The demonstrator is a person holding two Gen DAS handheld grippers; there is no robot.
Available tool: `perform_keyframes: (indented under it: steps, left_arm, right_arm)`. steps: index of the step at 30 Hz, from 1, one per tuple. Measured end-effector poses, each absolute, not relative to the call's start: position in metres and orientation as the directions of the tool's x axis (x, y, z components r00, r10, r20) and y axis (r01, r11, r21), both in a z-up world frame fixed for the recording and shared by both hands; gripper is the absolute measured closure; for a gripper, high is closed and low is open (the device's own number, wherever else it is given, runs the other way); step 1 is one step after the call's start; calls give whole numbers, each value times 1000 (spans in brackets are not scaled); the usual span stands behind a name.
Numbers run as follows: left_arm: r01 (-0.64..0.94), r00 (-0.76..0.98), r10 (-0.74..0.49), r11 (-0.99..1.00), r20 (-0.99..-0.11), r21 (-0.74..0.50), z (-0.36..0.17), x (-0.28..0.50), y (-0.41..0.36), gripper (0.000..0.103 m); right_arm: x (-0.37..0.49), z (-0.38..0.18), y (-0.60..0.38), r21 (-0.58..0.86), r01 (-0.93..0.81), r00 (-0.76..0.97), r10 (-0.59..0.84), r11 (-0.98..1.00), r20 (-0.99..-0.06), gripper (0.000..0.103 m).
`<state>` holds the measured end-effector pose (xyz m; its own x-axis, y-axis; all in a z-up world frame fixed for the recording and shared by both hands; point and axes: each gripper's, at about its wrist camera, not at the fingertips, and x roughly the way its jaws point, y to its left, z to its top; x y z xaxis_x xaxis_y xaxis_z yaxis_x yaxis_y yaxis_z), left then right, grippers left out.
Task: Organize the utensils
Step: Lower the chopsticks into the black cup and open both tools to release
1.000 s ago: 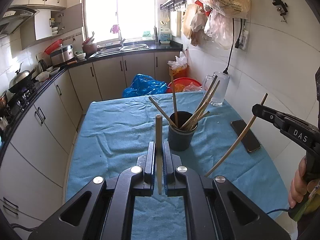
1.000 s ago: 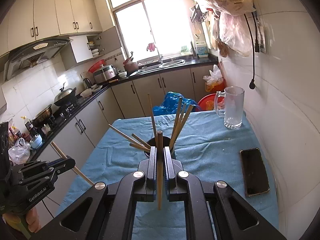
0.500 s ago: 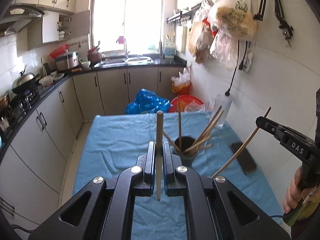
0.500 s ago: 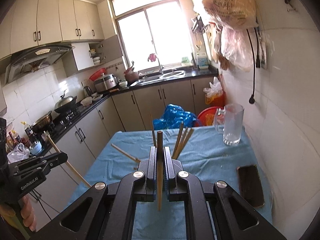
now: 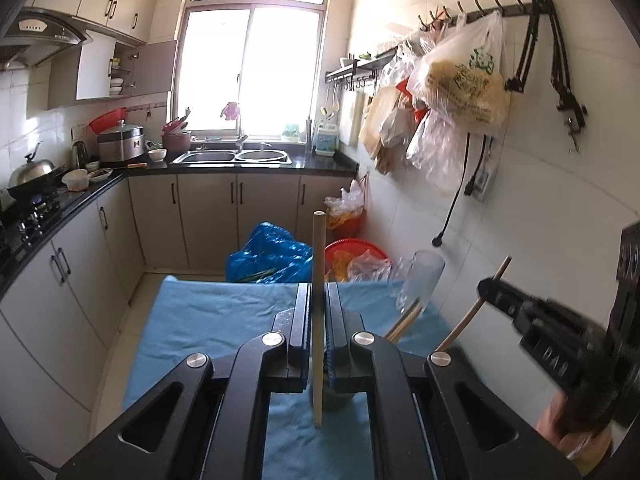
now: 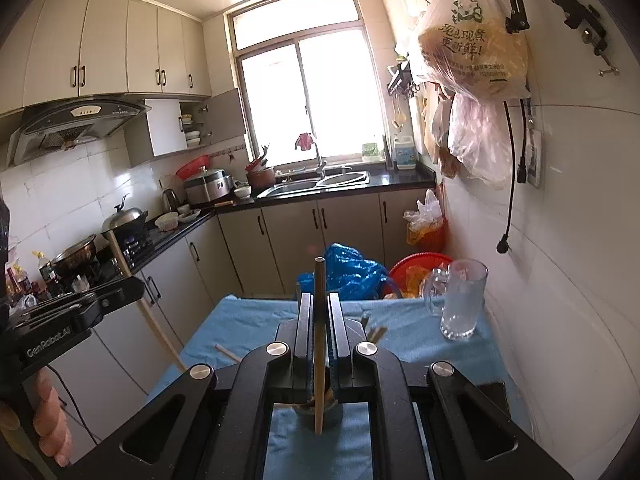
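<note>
Wooden chopsticks, 1 clamped in each of the left gripper [image 5: 318, 316] and right gripper [image 6: 319, 316], have risen above the holder [image 6: 320, 402], ready for dropping in.

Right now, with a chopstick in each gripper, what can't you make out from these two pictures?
- The cup: both views, almost wholly hidden behind the gripper bodies; its mouth cannot be seen.
- The chopsticks in the cup: only a few tips show; their number cannot be counted.
- The phone: right wrist view, only a dark edge shows; left wrist view, hidden.
- The glass mug: left wrist view, blurred.
- The right gripper: left wrist view, blurred.
</note>
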<state>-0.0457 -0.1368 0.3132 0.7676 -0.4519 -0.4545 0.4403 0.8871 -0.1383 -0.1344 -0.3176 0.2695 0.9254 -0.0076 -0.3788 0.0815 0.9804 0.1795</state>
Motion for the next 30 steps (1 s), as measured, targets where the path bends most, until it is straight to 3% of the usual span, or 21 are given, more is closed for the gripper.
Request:
perform_keyframes:
  steps: [14, 30]
  left_arm:
    - [468, 756, -489, 869, -436, -163, 309, 23, -184, 97]
    - [450, 704, -442, 883, -555, -133, 224, 41, -198, 97]
  right_arm:
    - [-78, 265, -338, 220, 110, 942, -31, 969, -333, 97]
    - [-48, 192, -350, 294, 89, 884, 61, 952, -463, 96]
